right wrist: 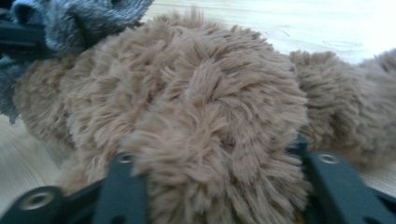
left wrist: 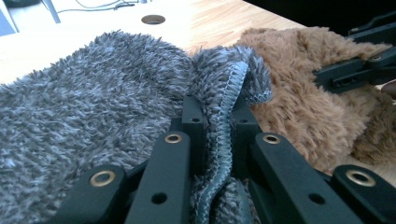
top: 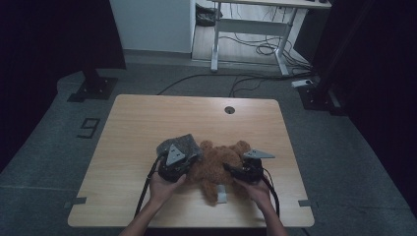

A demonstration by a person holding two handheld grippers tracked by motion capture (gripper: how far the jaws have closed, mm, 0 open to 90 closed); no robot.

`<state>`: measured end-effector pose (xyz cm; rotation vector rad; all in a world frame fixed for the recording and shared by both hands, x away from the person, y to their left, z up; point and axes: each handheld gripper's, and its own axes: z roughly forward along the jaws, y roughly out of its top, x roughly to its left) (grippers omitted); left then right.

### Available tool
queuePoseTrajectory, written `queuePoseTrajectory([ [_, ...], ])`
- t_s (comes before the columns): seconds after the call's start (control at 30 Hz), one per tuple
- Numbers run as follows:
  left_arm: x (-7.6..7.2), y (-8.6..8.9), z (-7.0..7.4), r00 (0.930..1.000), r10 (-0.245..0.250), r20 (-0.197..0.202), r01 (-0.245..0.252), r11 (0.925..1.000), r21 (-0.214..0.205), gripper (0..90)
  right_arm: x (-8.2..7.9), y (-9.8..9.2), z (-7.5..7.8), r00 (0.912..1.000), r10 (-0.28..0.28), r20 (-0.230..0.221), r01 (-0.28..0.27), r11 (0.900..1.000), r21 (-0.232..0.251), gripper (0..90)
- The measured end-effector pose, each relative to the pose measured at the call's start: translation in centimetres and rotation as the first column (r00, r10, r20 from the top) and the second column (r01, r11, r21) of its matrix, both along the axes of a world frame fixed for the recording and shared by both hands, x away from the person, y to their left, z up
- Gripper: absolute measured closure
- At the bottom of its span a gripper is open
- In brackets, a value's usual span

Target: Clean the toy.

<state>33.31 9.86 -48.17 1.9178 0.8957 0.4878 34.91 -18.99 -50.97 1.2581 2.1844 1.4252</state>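
Wooden table [top: 147,123] — grey cloth [left wrist: 93,93], brown plush [right wrist: 196,116]

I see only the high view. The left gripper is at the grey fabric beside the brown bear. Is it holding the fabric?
Observer: Yes. In the left gripper view the left gripper is shut on the stitched hem of the grey fabric.
Operator: And the right gripper, does it have the bear?
Observer: In the right gripper view a thick fluffy part of the bear sits between the jaws of the right gripper; the fur hides the pads, so I cannot confirm the squeeze.
Operator: Is the fabric on the bear?
Observer: The left gripper view shows the curled hem touching the bear's fur; most of the fabric lies beside it on the table.
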Motion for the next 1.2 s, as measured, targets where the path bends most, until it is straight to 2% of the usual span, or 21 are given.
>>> queuePoseTrajectory([
  [0.13,0.6,-0.2,0.2,0.9998,0.013,0.015,-0.013,0.9999,0.003,80.3,-0.2,0.4,0.0,0.9979,-0.022,0.061,0.024,0.9994,-0.025,61.8],
  [0.27,2.1,-0.6,0.8,0.999,0.036,0.028,-0.036,0.9993,0.004,80.2,0.5,0.8,0.2,0.9916,-0.07,0.109,0.074,0.9964,-0.041,64.4],
  [0.4,3.5,-1.3,2.2,0.9986,0.052,0.013,-0.052,0.9985,-0.016,80.0,1.6,1.1,0.1,0.98,-0.126,0.154,0.135,0.9895,-0.05,64.8],
  [0.5,3.8,-2.5,3.7,0.9994,0.027,0.023,-0.026,0.9993,-0.027,80.1,2.1,1.1,-0.2,0.9682,-0.145,0.204,0.158,0.9861,-0.05,64.8],
  [0.6,4.1,-4.5,4.7,0.9997,-0.011,0.022,0.011,0.9997,-0.024,80.1,2.0,1.0,-0.5,0.9645,-0.125,0.233,0.139,0.9892,-0.045,64.8],
  [0.73,4.7,-8.0,5.0,0.9978,-0.066,-0.009,0.066,0.9978,-0.01,80.0,0.8,1.1,-0.9,0.9543,-0.075,0.289,0.096,0.9937,-0.059,64.6],
  [0.83,5.0,-11.4,4.5,0.9929,-0.109,-0.047,0.111,0.9933,0.034,79.8,-0.1,1.3,-1.3,0.9471,-0.04,0.318,0.064,0.9959,-0.064,64.5],
  [0.93,5.3,-13.8,3.2,0.9876,-0.113,-0.109,0.124,0.9877,0.096,79.5,-0.9,1.3,-1.6,0.9424,-0.018,0.334,0.043,0.9966,-0.069,64.5],
  [1.03,5.3,-14.2,2.3,0.9866,-0.11,-0.121,0.122,0.9878,0.098,79.8,-1.2,1.0,-2.2,0.95,-0.016,0.312,0.035,0.998,-0.053,64.4],
  [1.1,5.1,-13.7,2.2,0.9867,-0.108,-0.122,0.121,0.9877,0.1,80.1,-1.3,0.7,-2.4,0.953,-0.01,0.303,0.022,0.9991,-0.036,64.3],
  [1.2,4.8,-12.9,2.3,0.9871,-0.101,-0.125,0.113,0.9887,0.099,80.5,-1.6,0.9,-2.3,0.9547,-0.001,0.298,0.016,0.9988,-0.046,64.2],
])
